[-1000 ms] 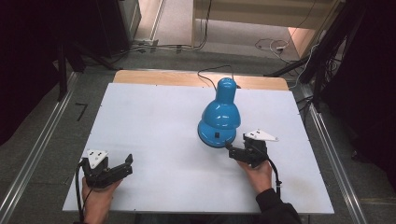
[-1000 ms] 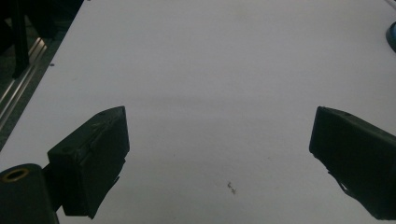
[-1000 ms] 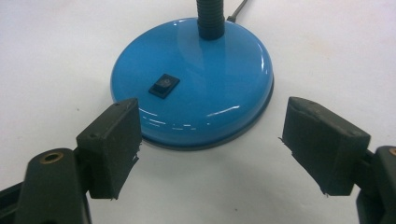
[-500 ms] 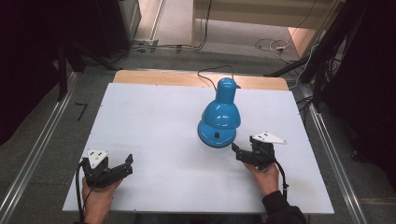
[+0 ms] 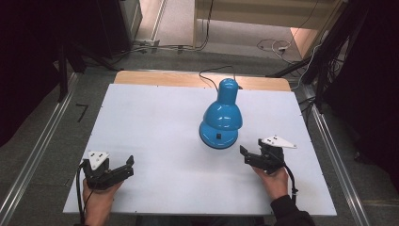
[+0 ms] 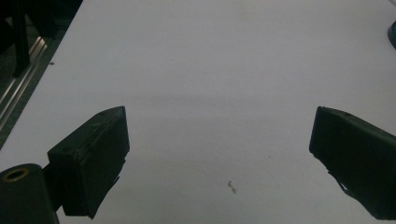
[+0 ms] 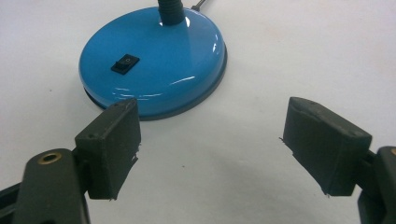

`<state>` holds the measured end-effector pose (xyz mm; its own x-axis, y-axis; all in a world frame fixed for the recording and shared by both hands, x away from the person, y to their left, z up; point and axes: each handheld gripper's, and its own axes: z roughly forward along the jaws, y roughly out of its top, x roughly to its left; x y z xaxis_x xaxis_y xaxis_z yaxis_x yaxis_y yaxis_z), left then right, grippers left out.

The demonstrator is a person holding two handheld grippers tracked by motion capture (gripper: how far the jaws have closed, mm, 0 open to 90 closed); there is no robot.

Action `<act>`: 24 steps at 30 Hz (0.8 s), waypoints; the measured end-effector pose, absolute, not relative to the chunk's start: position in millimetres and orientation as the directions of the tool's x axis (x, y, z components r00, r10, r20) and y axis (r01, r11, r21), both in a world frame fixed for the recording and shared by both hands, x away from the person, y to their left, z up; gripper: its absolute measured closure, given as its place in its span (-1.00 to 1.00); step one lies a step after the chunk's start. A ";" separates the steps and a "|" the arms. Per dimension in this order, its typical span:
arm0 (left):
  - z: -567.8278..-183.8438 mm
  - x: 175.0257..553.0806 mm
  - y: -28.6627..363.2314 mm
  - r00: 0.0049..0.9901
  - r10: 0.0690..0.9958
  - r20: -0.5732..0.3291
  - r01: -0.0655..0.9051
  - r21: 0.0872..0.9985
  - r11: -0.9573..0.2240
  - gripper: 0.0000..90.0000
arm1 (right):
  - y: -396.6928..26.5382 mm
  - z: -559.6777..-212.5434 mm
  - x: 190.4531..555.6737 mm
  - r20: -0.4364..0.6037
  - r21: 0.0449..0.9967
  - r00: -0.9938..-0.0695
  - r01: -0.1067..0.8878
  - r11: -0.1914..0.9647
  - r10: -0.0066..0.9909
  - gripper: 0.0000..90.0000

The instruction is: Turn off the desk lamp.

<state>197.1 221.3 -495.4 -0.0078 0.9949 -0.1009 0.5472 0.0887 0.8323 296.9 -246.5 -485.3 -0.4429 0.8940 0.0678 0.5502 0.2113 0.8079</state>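
Observation:
A blue desk lamp [image 5: 221, 120] stands a little right of the middle of the white tabletop [image 5: 155, 122], its shade above its round base. In the right gripper view the base [image 7: 154, 60] shows a black rocker switch [image 7: 125, 63] on top. My right gripper [image 5: 248, 157] lies just right of and nearer than the base, open, with nothing between its jaws [image 7: 212, 149]. My left gripper [image 5: 123, 168] rests at the near left corner of the table, open and empty, over bare white surface [image 6: 219, 144].
The lamp's black cable [image 5: 207, 77] runs off the far edge over a wooden strip [image 5: 164, 79]. Metal rails [image 5: 42, 146] flank the table on both sides. Cables lie on the floor beyond.
My right gripper has drawn back from the lamp base toward the near right of the table. The left gripper and the lamp have stayed put.

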 end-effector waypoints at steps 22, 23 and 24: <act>-495.2 196.4 222.5 -0.009 0.995 -0.102 0.545 0.834 0.090 -0.88 | -290.1 -484.5 282.6 0.019 0.812 -0.391 0.543 0.214 0.920 -0.65; -495.2 196.4 222.8 -0.008 0.995 -0.103 0.545 0.833 0.091 -0.88 | -294.6 -484.7 281.7 0.018 0.813 -0.386 0.543 0.212 0.923 -0.65; -495.4 196.5 223.2 -0.010 0.995 -0.103 0.545 0.833 0.092 -0.88 | -299.0 -485.0 280.5 0.018 0.812 -0.376 0.546 0.206 0.926 -0.65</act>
<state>196.5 223.2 -495.4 -0.0102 0.9946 -0.1032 0.5453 0.0920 0.8331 280.5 -299.0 -485.0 -0.3763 0.9263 0.0183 0.5456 0.2055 0.8125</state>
